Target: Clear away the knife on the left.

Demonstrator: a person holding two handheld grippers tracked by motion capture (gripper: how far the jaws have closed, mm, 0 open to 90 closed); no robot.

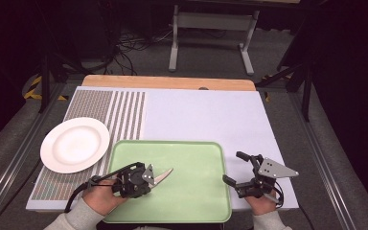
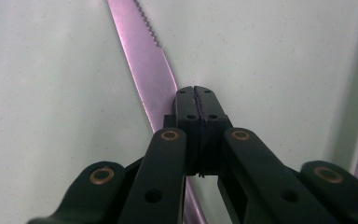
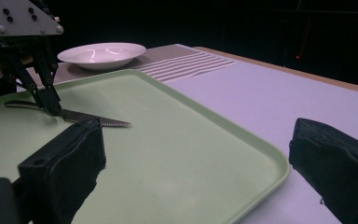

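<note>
A table knife (image 1: 164, 175) lies on the green tray (image 1: 191, 158), serrated blade pointing away to the upper right. My left gripper (image 1: 146, 176) is low over the tray's near left part, with its jaws pressed together. In the left gripper view the left gripper (image 2: 196, 93) has its tips against the right edge of the knife blade (image 2: 144, 60), which runs beneath the jaws and not between them. The right gripper view has the knife (image 3: 91, 119) flat under those tips (image 3: 51, 108). My right gripper (image 1: 234, 167) is open just right of the tray, holding nothing.
A white plate (image 1: 74, 143) stands empty on a striped mat (image 1: 124, 112) left of the tray. The pale table top (image 1: 206, 115) stretches bare behind the tray, with a wooden edge at the back. A metal stand (image 1: 213, 28) is on the floor beyond.
</note>
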